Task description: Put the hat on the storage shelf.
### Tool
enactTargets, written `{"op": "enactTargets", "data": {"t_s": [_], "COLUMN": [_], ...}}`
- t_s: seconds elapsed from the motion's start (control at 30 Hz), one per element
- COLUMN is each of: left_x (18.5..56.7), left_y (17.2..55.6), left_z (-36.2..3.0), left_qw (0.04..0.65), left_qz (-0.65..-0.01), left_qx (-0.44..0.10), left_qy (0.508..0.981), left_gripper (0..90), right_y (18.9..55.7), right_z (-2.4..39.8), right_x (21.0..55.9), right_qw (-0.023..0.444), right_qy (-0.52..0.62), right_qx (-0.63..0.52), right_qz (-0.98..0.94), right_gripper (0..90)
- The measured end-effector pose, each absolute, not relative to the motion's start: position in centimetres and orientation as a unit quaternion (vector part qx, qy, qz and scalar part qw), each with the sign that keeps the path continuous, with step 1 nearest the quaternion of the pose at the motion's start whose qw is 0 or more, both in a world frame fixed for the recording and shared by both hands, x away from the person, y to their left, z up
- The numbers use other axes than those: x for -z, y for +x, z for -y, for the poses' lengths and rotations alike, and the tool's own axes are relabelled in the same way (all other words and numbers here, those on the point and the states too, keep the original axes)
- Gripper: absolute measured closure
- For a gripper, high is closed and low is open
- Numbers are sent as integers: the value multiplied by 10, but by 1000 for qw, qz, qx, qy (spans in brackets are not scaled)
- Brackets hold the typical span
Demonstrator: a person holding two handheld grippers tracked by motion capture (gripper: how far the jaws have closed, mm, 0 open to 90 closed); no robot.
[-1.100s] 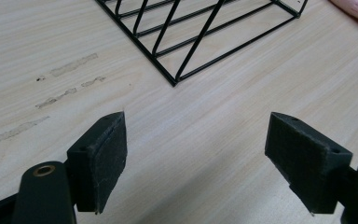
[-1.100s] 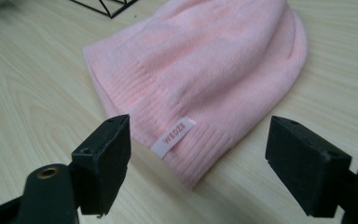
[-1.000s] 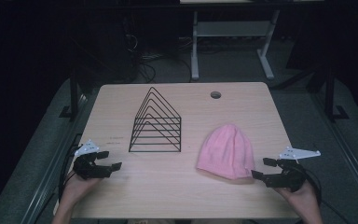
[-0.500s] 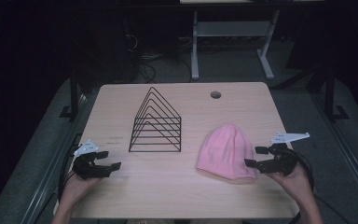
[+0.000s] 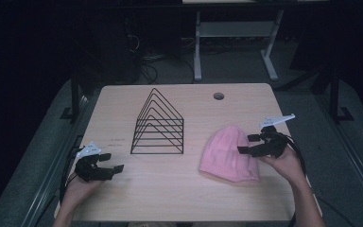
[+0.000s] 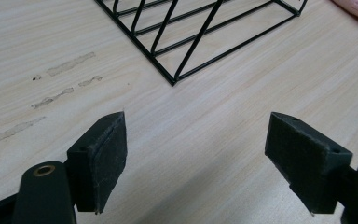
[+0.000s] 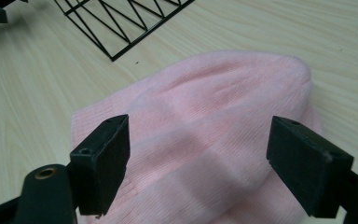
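Note:
A pink knit beanie (image 5: 228, 153) lies flat on the wooden table (image 5: 170, 198), right of centre. My right gripper (image 5: 246, 144) hovers open over the beanie's right edge. In the right gripper view the beanie (image 7: 205, 140) spreads below and between the wide-apart jaws, which hold nothing. A black wire rack (image 5: 158, 125) with nested triangular frames stands mid-table. My left gripper (image 5: 112, 161) rests open near the table's front left. Bare wood lies between its jaws in the left gripper view, with the rack's corner (image 6: 172, 80) ahead.
A round cable hole (image 5: 219, 96) sits near the table's far edge. Faint smudges (image 6: 51, 95) mark the wood left of the rack. Beyond the table, a white desk frame (image 5: 236, 33) and cables lie on the dark floor. A metal rail (image 5: 42, 189) flanks the left side.
My right gripper has moved left and away from me, from beside the beanie's near right edge to over its right side. The left gripper has stayed put.

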State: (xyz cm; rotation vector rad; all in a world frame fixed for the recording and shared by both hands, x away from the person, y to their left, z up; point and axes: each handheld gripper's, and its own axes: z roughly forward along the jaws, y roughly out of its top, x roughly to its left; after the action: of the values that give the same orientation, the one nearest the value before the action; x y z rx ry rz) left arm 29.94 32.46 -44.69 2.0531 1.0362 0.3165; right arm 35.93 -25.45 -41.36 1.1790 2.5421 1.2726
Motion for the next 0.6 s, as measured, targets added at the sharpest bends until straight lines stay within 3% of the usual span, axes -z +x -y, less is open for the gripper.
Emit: {"op": "enactTargets", "data": {"t_s": [0.6], "left_x": [443], "left_y": [297], "left_z": [-334], "left_qw": [414], "left_qz": [-421], "left_qx": [-132], "left_qy": [796], "left_gripper": [205], "right_y": [410], "right_z": [252], "right_x": [419], "right_qw": [14], "right_qy": [409], "right_qx": [-390], "right_qz": [-825], "right_gripper": [228]}}
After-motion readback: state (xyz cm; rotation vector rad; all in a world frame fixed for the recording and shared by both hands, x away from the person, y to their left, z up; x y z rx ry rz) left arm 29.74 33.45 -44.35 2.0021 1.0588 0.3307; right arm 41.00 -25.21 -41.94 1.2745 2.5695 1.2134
